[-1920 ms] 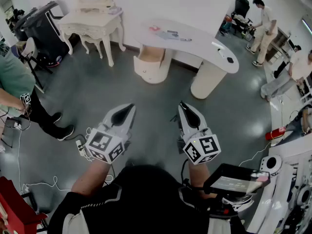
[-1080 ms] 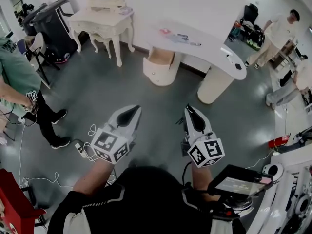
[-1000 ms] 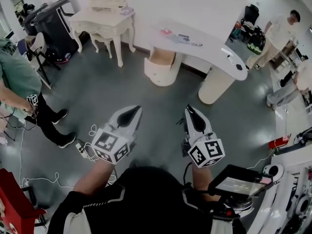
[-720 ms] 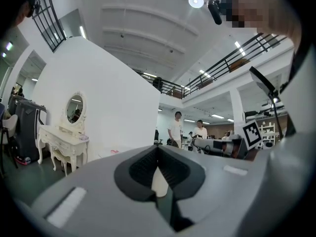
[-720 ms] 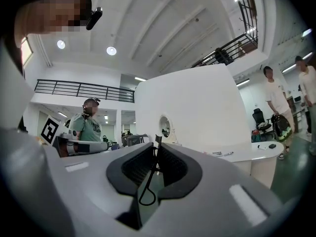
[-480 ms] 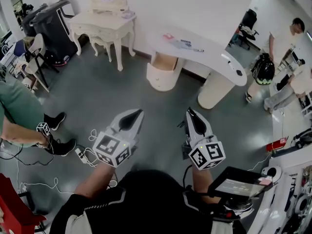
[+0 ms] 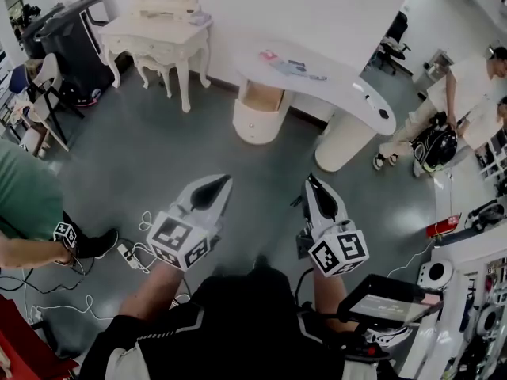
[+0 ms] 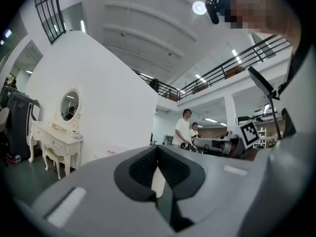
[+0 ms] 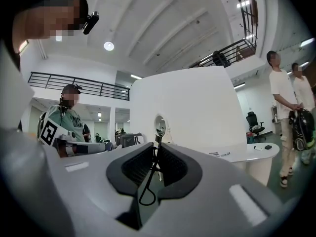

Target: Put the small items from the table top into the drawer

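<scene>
**Nothing is in the drawer yet**

The job has not really begun. The small things (image 7: 291, 67) lie on top of the white curved table (image 7: 341, 85) by the wall. A little dark thing (image 7: 383, 114) sits alone near the table's other end. All of them are well apart from both grippers.

Under the table stands a round drawer stand (image 7: 255, 121). Its top drawer (image 7: 265, 95) looks open, and I see nothing inside it.

The left gripper (image 7: 224, 180) has its jaws together and holds nothing. The right gripper (image 7: 312, 180) has its jaws together too. A thin black wire (image 9: 146, 191) hangs in the slit between them. I cannot tell if it is pinched. It is not one of the table's things.

Every thing still needs picking up and dropping in.
</scene>
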